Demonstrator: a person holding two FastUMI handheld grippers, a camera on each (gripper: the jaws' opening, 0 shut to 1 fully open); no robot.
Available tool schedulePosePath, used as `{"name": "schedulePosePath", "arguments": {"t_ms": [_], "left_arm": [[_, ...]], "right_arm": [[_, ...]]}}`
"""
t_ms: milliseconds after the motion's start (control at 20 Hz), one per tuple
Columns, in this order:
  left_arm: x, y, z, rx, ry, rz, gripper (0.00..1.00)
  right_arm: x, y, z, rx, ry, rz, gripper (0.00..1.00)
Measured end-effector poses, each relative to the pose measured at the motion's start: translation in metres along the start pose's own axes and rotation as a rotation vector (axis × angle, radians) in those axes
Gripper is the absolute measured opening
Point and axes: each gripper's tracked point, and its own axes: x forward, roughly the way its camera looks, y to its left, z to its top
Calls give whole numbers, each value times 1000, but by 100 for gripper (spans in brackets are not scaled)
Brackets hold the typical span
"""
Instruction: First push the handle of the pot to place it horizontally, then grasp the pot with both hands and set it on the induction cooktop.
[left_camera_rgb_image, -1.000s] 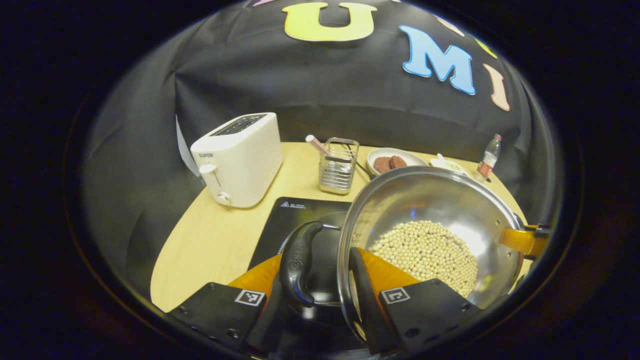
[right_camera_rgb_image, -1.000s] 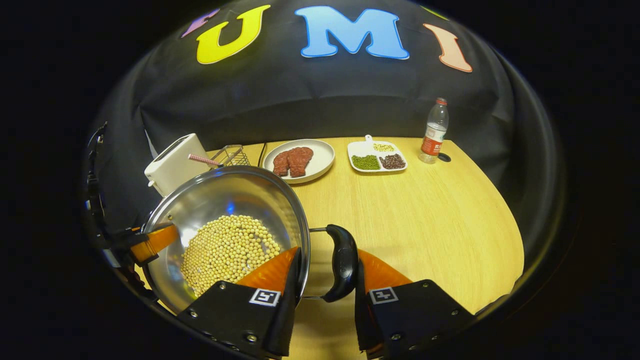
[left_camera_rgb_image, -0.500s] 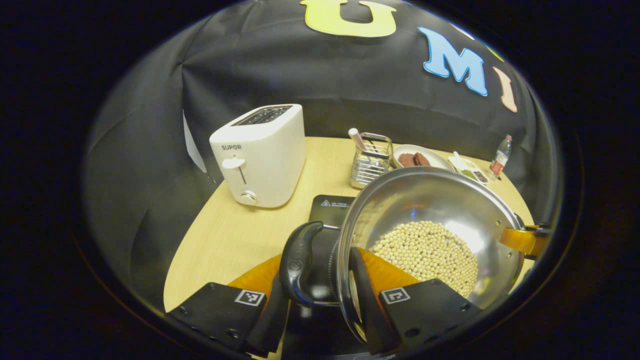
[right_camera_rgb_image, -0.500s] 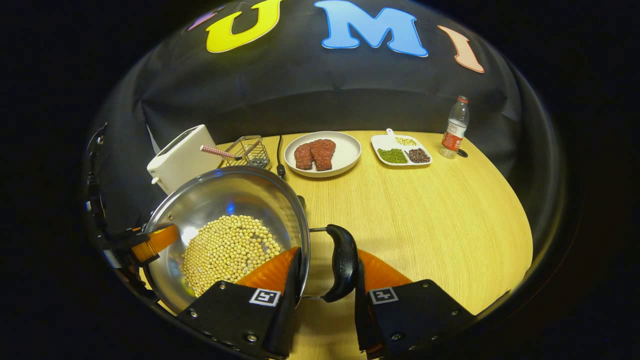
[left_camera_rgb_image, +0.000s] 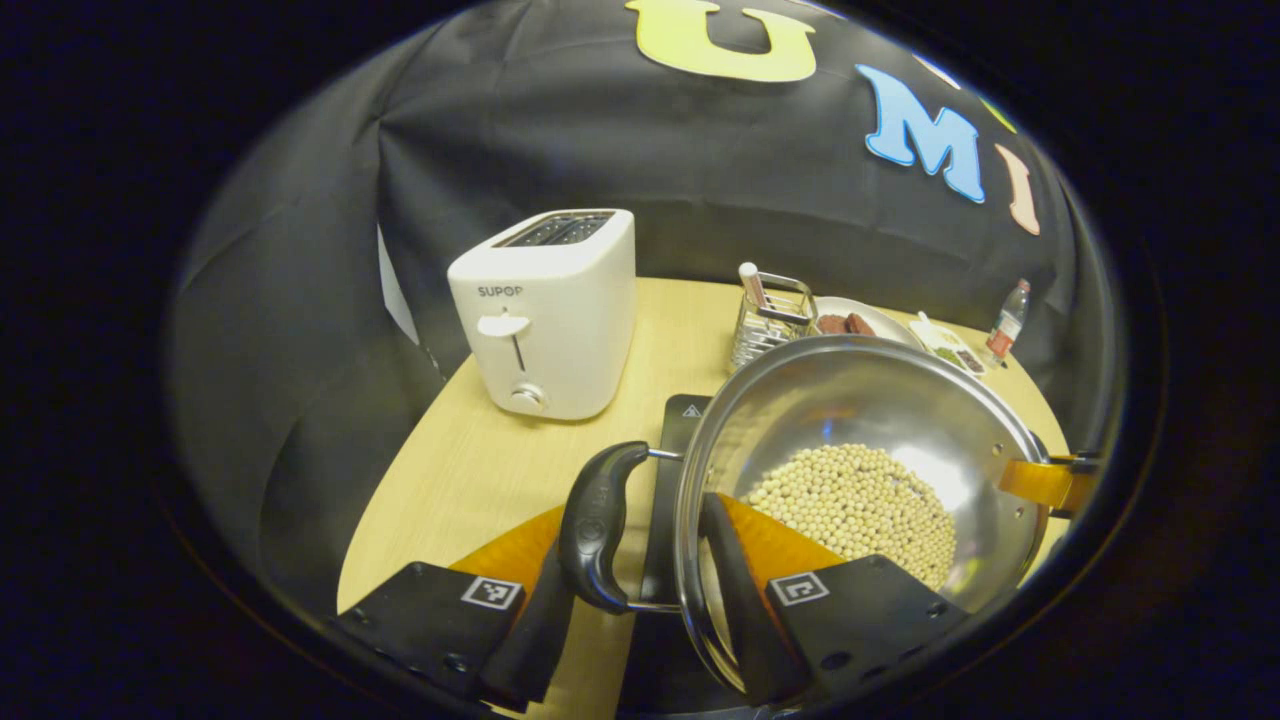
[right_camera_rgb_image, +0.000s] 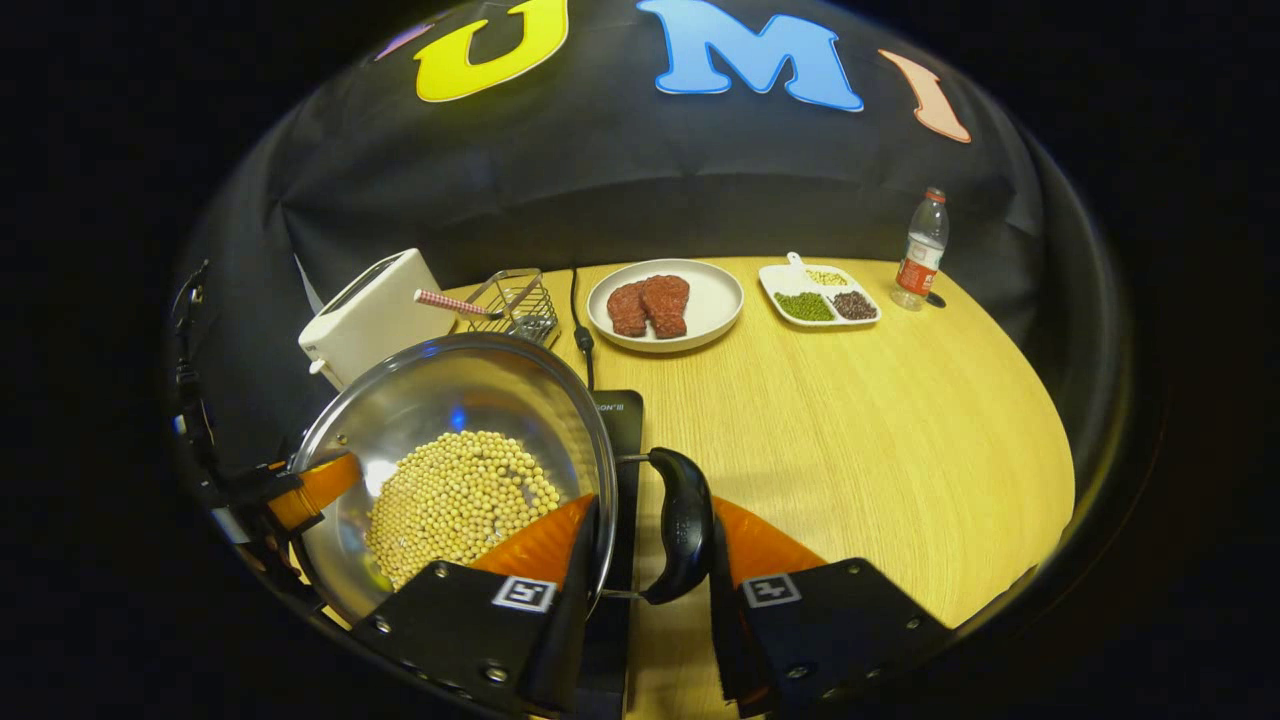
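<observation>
Your pot (right_camera_rgb_image: 455, 440) w/ beans (right_camera_rgb_image: 460, 500) in it sits over the cooktop (right_camera_rgb_image: 622, 420), table's (right_camera_rgb_image: 880, 440) left end. Behind it: toaster (right_camera_rgb_image: 365, 315), wire rack (right_camera_rgb_image: 512, 300) to its right. Plate (right_camera_rgb_image: 665, 305), divided dish (right_camera_rgb_image: 818, 297), bottle (right_camera_rgb_image: 920, 250) run rightward along the back edge.

L gripper (left_camera_rgb_image: 640, 575): jaws closed round pot handle (left_camera_rgb_image: 595, 525), one finger outside handle loop, other inside pot (left_camera_rgb_image: 860, 420) rim against wall; both press. Seen from right gripper view at far side of pot (right_camera_rgb_image: 300, 490), low left. R gripper (right_camera_rgb_image: 650, 560): same grip on opposite handle (right_camera_rgb_image: 685, 525), one finger inside rim, other outside handle. Grippers face each other across pot, roughly level.
</observation>
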Motion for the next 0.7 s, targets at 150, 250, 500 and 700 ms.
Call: {"name": "schedulePosePath", "arguments": {"t_ms": [150, 250, 500, 700], "left_arm": [[-15, -1, 24, 47, -104, 30, 93], [-31, -1, 40, 64, -155, 64, 100], [-85, -22, 73, 49, -302, 119, 100], [-138, -66, 98, 19, -405, 107, 94]], "right_arm": [[-12, -1, 15, -40, -69, 16, 79], [-25, -7, 31, -70, -140, 7, 95], [-73, -37, 63, -103, -308, 4, 96], [-122, -79, 73, -156, -405, -22, 96]]}}
